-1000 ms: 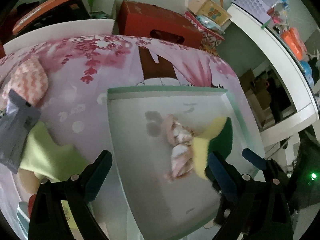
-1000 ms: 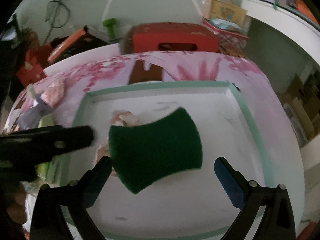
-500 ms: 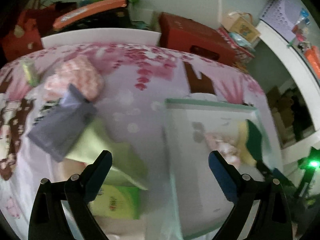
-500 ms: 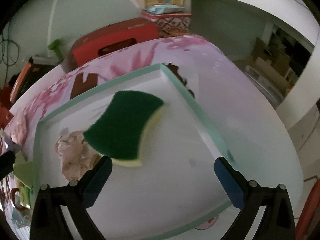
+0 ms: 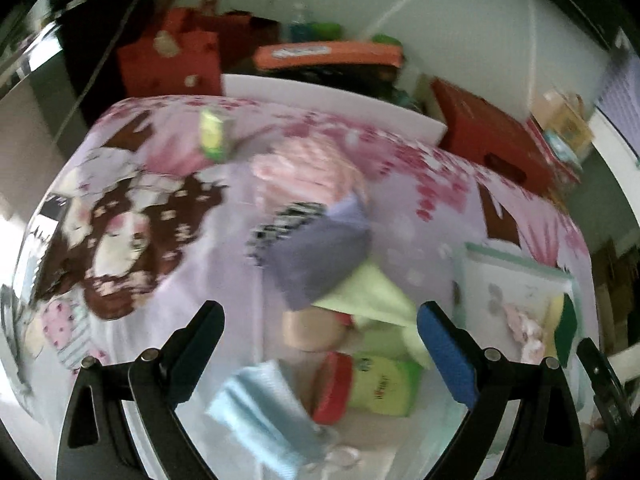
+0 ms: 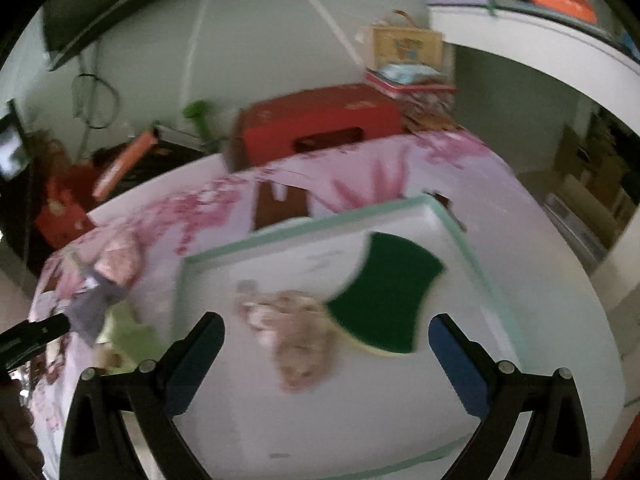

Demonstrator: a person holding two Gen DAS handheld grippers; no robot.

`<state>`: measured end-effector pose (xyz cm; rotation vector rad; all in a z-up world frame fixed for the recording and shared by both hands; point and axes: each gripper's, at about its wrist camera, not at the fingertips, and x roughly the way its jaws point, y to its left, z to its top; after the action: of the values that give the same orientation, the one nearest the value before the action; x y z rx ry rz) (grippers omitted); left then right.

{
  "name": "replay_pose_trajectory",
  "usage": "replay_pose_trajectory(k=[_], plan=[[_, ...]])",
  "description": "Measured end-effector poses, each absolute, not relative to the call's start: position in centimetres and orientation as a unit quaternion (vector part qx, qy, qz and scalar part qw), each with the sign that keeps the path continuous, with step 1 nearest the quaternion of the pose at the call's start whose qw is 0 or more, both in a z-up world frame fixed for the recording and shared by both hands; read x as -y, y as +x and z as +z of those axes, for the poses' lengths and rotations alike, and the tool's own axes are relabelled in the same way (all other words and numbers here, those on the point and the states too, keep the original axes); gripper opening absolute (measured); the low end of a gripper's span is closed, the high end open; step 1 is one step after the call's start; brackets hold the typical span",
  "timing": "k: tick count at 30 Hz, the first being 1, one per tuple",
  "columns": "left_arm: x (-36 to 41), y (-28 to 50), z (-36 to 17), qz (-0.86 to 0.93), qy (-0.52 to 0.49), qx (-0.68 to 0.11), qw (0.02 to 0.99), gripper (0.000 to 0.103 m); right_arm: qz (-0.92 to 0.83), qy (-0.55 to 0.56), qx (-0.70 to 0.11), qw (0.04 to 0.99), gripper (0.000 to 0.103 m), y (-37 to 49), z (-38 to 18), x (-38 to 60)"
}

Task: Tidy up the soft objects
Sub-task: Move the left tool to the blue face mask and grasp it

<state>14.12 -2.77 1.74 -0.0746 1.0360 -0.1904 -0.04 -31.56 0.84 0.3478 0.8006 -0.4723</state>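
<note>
On the bench, largest thing first:
Bench (image 5: 404, 224): covered by a pink and lilac cartoon-print cloth, with a heap of soft things at its middle and a tray at its right side.
Tray (image 6: 472, 248): white with a pale green rim, lying flat on the cloth; it holds two things.
Left gripper (image 5: 318, 344): released, fingers spread wide with nothing between them, hanging over the heap.
Right gripper (image 6: 326, 354): released too, fingers wide apart and empty, hanging over the tray.
Green sponge (image 6: 386, 292): dark green face up with a yellow underside, lying in the right half of the tray, free of both grippers.
Pink cloth bundle (image 6: 294, 332): crumpled in the tray, just left of the sponge and touching its edge.
Purple pouch (image 5: 316, 256): on top of the heap, partly over a pale green cloth (image 5: 368, 294).
Pink patterned pad (image 5: 304, 172): just behind the pouch.
Light blue cloth (image 5: 260, 404): folded, at the near edge of the heap.
Green packet (image 5: 384, 384): beside a red item (image 5: 332, 388) that is too blurred to tell.
Yellow-green pack (image 5: 214, 138): lying apart, near the far edge of the bench.
</note>
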Motion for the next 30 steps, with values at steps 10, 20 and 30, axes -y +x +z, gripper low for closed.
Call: replay_pose_trajectory(k=[10,20,30], plan=[[-1.9,12.9,0.9,-0.059,-0.080,-0.493,0.864,0.098,-0.101,0.163,-0.385,0.903,0.103,2.8,1.3,23.7],[-4.4,11.2,-1.5,-0.044,-0.089,-0.496,0.863,0.098,-0.027,0.132,-0.429,0.893,0.103,4.7,-1.0,16.8],[-4.5,11.1,-5.0,-0.056,-0.088,-0.570,0.815,0.098,-0.026,0.134,-0.475,0.869,0.103,5.0,-2.9,16.2]])
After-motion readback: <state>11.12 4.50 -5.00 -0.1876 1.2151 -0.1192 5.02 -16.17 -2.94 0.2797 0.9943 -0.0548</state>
